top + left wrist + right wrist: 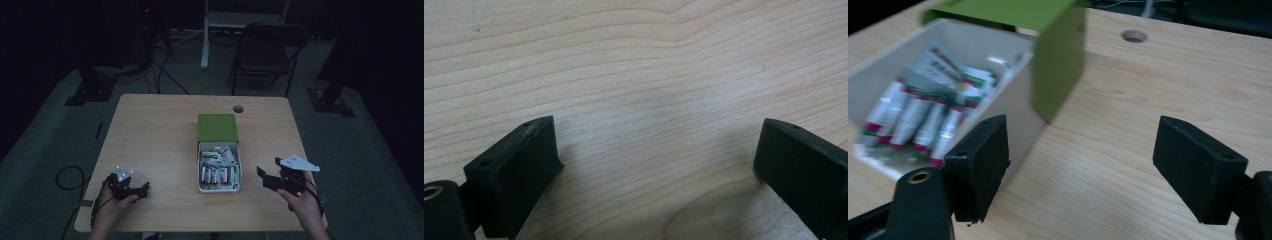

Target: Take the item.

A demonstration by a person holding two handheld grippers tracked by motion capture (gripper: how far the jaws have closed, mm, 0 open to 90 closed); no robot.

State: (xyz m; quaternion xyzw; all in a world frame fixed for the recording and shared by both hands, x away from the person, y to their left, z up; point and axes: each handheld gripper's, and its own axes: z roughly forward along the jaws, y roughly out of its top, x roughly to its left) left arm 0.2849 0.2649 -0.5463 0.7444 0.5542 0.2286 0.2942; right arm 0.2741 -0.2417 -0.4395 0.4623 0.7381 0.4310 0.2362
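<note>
Beside the right gripper (265,178), just off its left jaw, sits a white box (219,187) on the wooden counter (155,135). The box's green lid (217,127) is flipped up and back, so the box is open. Inside lie small white tubes (216,174) with red and green ends, packed side by side, with some white packets behind them.

In the right gripper view the two black jaws stand wide apart. Nothing is between them, just bare wood. The left jaw is near the box's (1018,107) front wall, but I cannot tell if it touches. The green lid (1058,55) hangs above and past that jaw. The tubes (923,117) lie farther off on that side and look a bit blurry. A round hole (1134,36) in the counter shows far ahead of the jaws.

A hand (305,205) holds the right gripper near the counter's right edge. A grey plate (298,163) sits on top of it.

The left gripper (136,190) is well apart from the box, by the near left corner, held in the other hand (112,207). Its jaws are wide apart too, with nothing but bare counter (649,100) between them.

Past the counter, a dark chair (265,50) stands on the floor.
</note>
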